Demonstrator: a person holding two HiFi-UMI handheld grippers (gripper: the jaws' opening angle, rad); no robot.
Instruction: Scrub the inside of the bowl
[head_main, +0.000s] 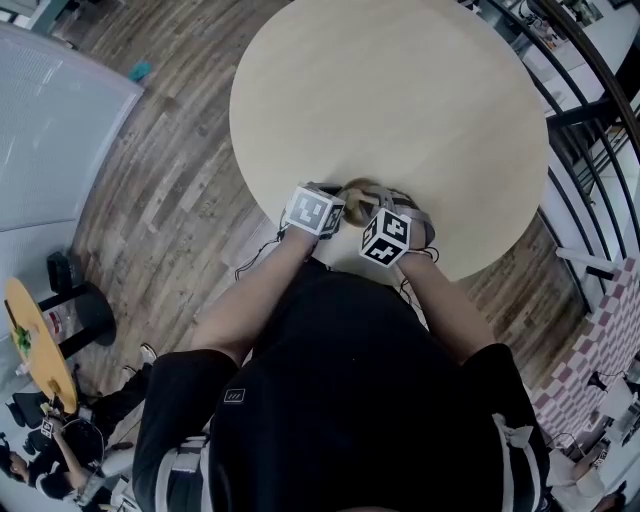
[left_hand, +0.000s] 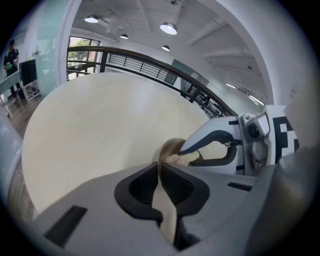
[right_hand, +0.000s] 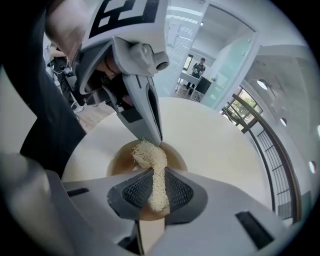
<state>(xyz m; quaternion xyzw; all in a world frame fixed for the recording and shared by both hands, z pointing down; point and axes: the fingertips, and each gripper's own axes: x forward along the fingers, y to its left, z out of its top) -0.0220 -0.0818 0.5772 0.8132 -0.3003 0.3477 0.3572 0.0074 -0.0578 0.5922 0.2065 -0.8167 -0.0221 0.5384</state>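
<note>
A small brown bowl (head_main: 358, 189) stands near the front edge of the round pale wooden table (head_main: 390, 100). My left gripper (left_hand: 160, 167) is shut on the bowl's (left_hand: 168, 149) near rim, its jaws pinching the thin edge; in the right gripper view the left gripper (right_hand: 156, 140) comes down onto the bowl (right_hand: 120, 162) from above. My right gripper (right_hand: 152, 175) is shut on a pale fibrous scrubber (right_hand: 152, 160), whose bushy end lies inside the bowl against the left gripper's side. In the head view the marker cubes hide both sets of jaws.
The table's near edge runs just under both grippers, with the person's body close behind. A dark railing (head_main: 590, 90) curves past the table's right side. A small yellow table (head_main: 35, 345) and a seated person (head_main: 60, 450) are on the wood floor at lower left.
</note>
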